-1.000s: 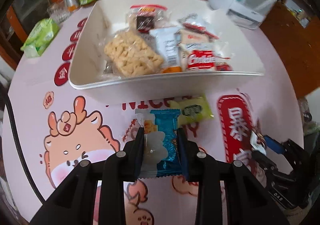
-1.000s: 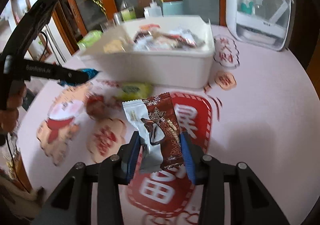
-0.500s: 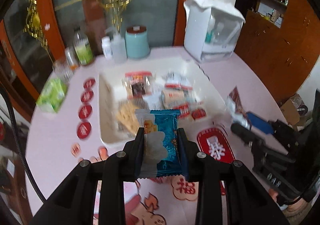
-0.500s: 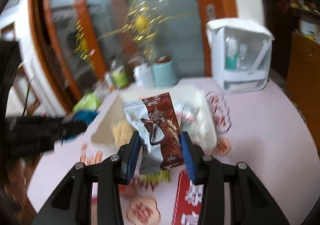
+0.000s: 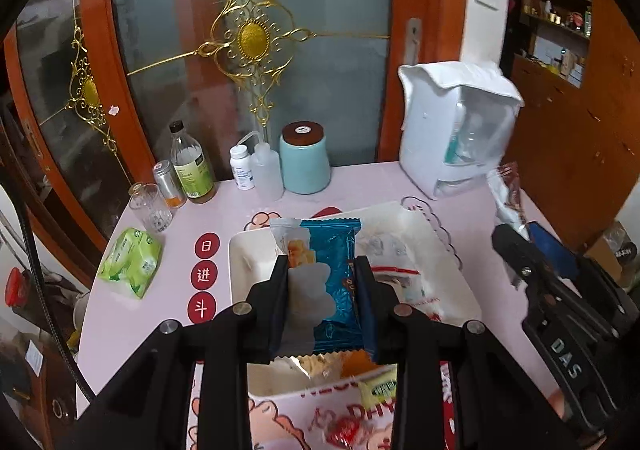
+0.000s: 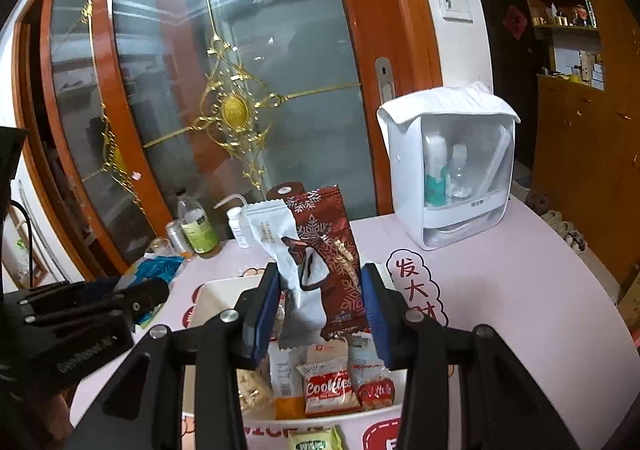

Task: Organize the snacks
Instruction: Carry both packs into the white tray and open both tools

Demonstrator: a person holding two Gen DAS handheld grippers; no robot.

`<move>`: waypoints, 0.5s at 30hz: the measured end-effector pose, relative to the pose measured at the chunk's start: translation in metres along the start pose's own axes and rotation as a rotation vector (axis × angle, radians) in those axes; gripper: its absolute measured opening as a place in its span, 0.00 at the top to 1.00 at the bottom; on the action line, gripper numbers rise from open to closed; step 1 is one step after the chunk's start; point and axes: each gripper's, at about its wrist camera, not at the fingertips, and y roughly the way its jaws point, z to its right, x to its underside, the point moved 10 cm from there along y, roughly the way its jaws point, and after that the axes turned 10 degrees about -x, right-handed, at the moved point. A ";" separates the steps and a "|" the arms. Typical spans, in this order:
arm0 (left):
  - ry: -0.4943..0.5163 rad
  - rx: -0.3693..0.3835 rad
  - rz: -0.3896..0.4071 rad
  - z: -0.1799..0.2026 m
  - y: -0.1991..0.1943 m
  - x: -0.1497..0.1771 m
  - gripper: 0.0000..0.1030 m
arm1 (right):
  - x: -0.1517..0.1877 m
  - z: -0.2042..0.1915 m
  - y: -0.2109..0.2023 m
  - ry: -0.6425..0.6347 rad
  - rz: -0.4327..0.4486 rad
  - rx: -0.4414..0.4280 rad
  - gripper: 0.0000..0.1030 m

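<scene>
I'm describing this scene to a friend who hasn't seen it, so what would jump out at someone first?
Probably the two snack packets held up close to the cameras: a blue packet clamped in the left gripper and a dark red snowflake packet clamped in the right gripper, both above the white tray of snacks. Behind, the gold ornament on the glass door stands out.

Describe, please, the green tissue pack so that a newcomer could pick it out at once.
Start at the white snack bin on the pink table. Look to its left, near the table's edge, below the drinking glass. The tissue pack lies there alone, the only soft, lime-green packet.
</scene>
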 end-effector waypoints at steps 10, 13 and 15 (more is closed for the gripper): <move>0.031 -0.078 -0.137 0.009 0.084 0.032 0.70 | 0.053 0.016 0.068 -0.017 -0.180 0.064 0.58; 0.046 -0.102 -0.170 0.010 0.099 0.040 0.29 | 0.065 0.028 0.078 0.024 -0.234 0.090 0.55; 0.052 -0.136 -0.204 0.005 0.109 0.047 0.13 | 0.071 0.032 0.079 0.064 -0.248 0.053 0.47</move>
